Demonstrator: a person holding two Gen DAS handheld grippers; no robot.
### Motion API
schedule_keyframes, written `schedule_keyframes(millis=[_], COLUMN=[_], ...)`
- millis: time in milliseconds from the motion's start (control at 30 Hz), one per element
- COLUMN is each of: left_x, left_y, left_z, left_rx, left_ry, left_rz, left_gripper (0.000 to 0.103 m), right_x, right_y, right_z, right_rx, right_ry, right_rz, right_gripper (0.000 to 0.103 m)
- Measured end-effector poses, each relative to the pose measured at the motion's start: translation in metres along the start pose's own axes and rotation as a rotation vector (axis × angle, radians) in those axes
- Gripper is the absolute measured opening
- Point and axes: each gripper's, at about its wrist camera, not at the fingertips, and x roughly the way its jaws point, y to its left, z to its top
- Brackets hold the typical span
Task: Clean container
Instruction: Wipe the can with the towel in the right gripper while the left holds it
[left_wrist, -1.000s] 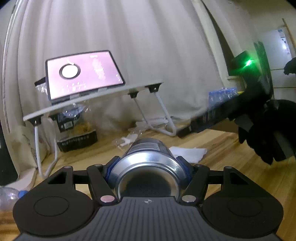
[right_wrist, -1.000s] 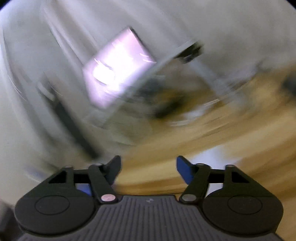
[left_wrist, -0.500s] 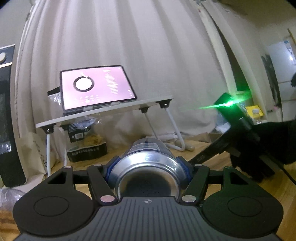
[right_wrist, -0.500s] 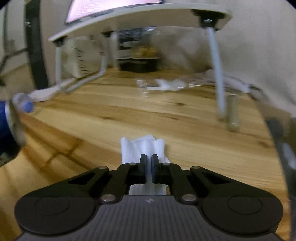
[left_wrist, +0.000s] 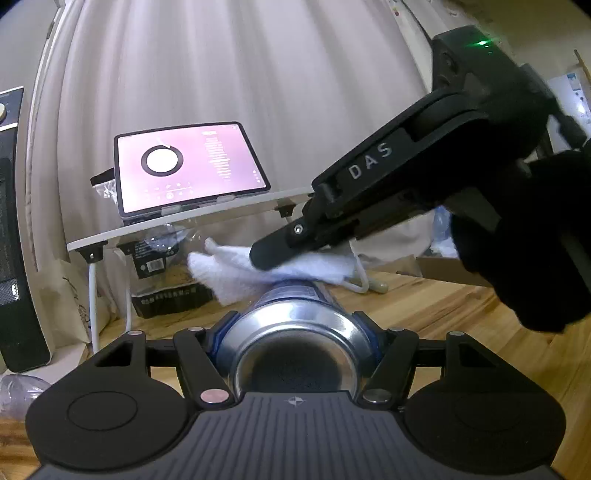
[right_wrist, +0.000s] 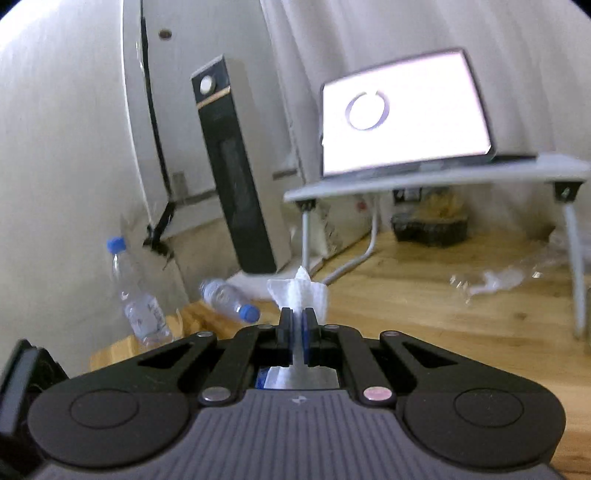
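My left gripper (left_wrist: 295, 325) is shut on a blue and silver metal can (left_wrist: 295, 339), held lying along the fingers with its silver base toward the camera. My right gripper (right_wrist: 296, 325) is shut on a white tissue (right_wrist: 299, 291). In the left wrist view the right gripper (left_wrist: 273, 254) reaches in from the right and presses the tissue (left_wrist: 258, 269) onto the far end of the can. A black-gloved hand (left_wrist: 535, 236) holds it.
A lit tablet (left_wrist: 184, 166) stands on a white folding lap table (left_wrist: 184, 221) before a curtain. A black tower heater (right_wrist: 232, 166), two water bottles (right_wrist: 136, 295), a black food tray (left_wrist: 173, 295) and plastic wrap (right_wrist: 498, 277) lie on the wooden floor.
My right gripper closed on the tissue on the floor, lifted it and brought it onto the far end of the can. My left gripper kept hold of the can.
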Motion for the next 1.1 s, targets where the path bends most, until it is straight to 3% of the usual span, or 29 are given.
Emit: schedule_keyframes(millis=[167,333,500,633,733,1100], left_x=[0.000,0.000,-0.003,-0.004,-0.003,-0.003], left_y=[0.004,0.004,0.004,0.005,0.007,0.015], left_z=[0.000,-0.001,-0.001,-0.001,-0.001,-0.002], left_rx=[-0.019,-0.024,-0.021,-0.027,-0.039,-0.084], left_ry=[-0.001,-0.005,-0.017,-0.024,-0.021,-0.020], left_rz=[0.001,-0.002,-0.001,-0.003,-0.006,-0.010], left_gripper=[0.067,0.067,0.067,0.067,0.067,0.067], right_x=[-0.004,-0.013,-0.010,-0.004,-0.005,-0.025], right_y=[0.015,0.045,0.034,-0.002,-0.017,0.014], right_z=[-0.007,-0.010,-0.005,-0.001,-0.003,-0.019], right_rx=[0.081,0.053,0.040,0.124,0.162,0.235], right_ry=[0.032,0.064,0.037,0.003,-0.008,0.052], right_rz=[0.118,0.214,0.143,0.050,0.033,0.271], right_gripper=[0.008,0.008,0.008,0.008,0.008,0.008])
